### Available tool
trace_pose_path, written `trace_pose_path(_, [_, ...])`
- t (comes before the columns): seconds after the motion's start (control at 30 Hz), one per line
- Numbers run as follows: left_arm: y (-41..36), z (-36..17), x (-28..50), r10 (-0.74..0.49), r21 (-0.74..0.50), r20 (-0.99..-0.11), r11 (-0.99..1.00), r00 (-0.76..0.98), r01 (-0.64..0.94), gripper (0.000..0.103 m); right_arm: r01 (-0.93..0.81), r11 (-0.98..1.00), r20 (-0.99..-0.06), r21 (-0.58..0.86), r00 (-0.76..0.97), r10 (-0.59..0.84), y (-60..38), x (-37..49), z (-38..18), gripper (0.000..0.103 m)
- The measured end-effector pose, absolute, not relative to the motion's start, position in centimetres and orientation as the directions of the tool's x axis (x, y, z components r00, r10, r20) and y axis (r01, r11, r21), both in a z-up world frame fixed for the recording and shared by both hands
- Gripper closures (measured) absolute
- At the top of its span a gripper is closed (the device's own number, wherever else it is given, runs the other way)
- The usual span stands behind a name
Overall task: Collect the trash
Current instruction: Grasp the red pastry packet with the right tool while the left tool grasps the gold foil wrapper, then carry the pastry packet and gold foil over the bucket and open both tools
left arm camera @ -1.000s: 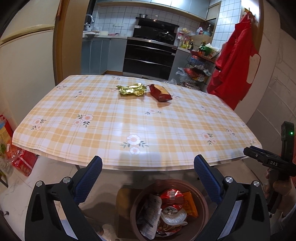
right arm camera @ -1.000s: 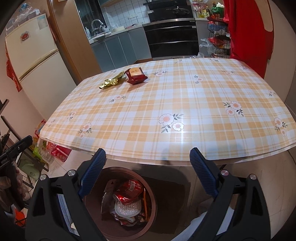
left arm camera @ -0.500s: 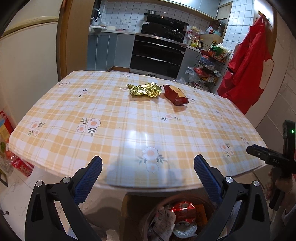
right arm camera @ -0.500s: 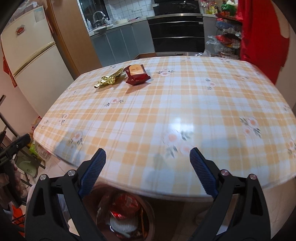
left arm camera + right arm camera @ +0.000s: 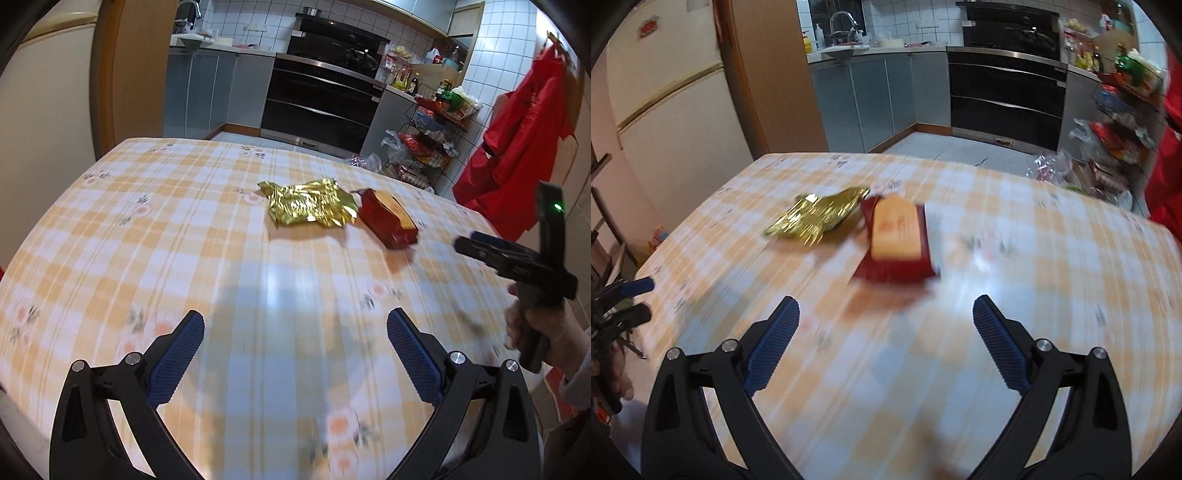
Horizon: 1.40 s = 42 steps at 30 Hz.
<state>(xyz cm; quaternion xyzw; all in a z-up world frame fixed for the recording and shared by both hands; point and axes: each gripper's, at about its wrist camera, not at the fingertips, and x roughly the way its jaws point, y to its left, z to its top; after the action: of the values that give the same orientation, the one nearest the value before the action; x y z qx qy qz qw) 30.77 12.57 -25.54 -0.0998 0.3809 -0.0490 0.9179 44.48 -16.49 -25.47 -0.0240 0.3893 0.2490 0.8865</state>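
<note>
A crumpled gold wrapper [image 5: 312, 202] and a red snack packet [image 5: 388, 217] lie side by side on the checked table [image 5: 184, 240], toward its far side. My left gripper [image 5: 295, 334] is open above the near part of the table, well short of both. In the right wrist view the red packet [image 5: 895, 240] lies just ahead of my open right gripper [image 5: 886, 319], with the gold wrapper [image 5: 816, 218] to its left. The right gripper [image 5: 517, 258] also shows at the right of the left wrist view, held by a hand. Nothing is between either pair of fingers.
A fridge [image 5: 672, 110] stands to the left. An oven and grey cabinets [image 5: 321, 99] line the back wall. A wire rack of groceries [image 5: 432, 140] and a hanging red garment [image 5: 517, 147] are behind the table's right side.
Both grippers have risen from beside the bin below the table edge and moved forward over the table toward the wrappers. The bin has dropped out of view. Both stay open.
</note>
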Motion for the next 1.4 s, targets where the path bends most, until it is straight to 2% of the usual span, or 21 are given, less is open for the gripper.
trace_pose_path(0.17, [13.0,-26.5,35.8,-0.2,-0.248,-0.703,0.968,0.683,0.028,0.006,-0.424,0.887,-0.75,0.185,0.522,0.406,-14.2,50.9,-28.2,0.01])
trace_pose_path(0.33, [14.0,-27.5,40.0,-0.276,-0.361,-0.701,0.933,0.658,0.007,0.006,-0.362,0.893,-0.773,0.268,0.472,0.424,-13.5,54.1,-30.2,0.013])
trace_pose_path(0.43, [14.4,-28.2,42.4,-0.284,-0.383,-0.708,0.923,0.646,-0.014,0.013,-0.337,0.882,-0.779,0.33,0.43,0.456,-13.7,55.0,-31.3,0.026])
trace_pose_path(0.5, [14.6,-28.9,44.0,-0.298,-0.407,-0.714,0.913,0.634,-0.029,0.024,-0.334,0.869,-0.777,0.364,0.406,0.482,-13.9,55.0,-31.6,0.046])
trace_pose_path(0.6, [15.1,-29.5,46.3,-0.287,-0.416,-0.707,0.908,0.647,-0.052,0.034,-0.349,0.861,-0.774,0.371,0.397,0.494,-14.1,54.5,-31.7,0.047])
trace_pose_path(0.67, [15.3,-29.7,47.5,-0.262,-0.404,-0.711,0.912,0.652,-0.074,0.036,-0.353,0.856,-0.769,0.378,0.395,0.503,-14.4,54.1,-31.7,0.047])
trace_pose_path(0.83, [15.4,-31.0,50.8,-0.243,-0.397,-0.735,0.911,0.633,-0.112,0.039,-0.345,0.849,-0.759,0.4,0.394,0.518,-15.2,53.5,-31.7,0.047])
trace_pose_path(1.03, [13.1,-31.9,52.6,-0.177,-0.276,-0.772,0.958,0.611,-0.072,0.04,-0.295,0.832,-0.732,0.47,0.396,0.554,-16.8,52.0,-31.3,0.047])
trace_pose_path(1.07, [12.8,-32.0,52.8,-0.159,-0.254,-0.776,0.965,0.61,-0.072,0.046,-0.285,0.827,-0.725,0.484,0.399,0.561,-17.2,51.5,-31.2,0.047])
trace_pose_path(1.1, [12.6,-32.0,52.7,-0.126,-0.22,-0.782,0.972,0.611,-0.082,0.064,-0.277,0.825,-0.72,0.493,0.402,0.565,-17.5,51.2,-31.2,0.047])
trace_pose_path(1.17, [12.3,-32.1,52.3,-0.096,-0.19,-0.788,0.978,0.608,-0.092,0.076,-0.257,0.82,-0.709,0.511,0.412,0.572,-18.2,50.3,-31.0,0.047])
trace_pose_path(1.4, [12.3,-30.3,48.7,-0.114,-0.199,-0.769,0.978,0.629,-0.067,0.086,-0.222,0.805,-0.659,0.551,0.476,0.582,-21.1,45.9,-29.1,0.047])
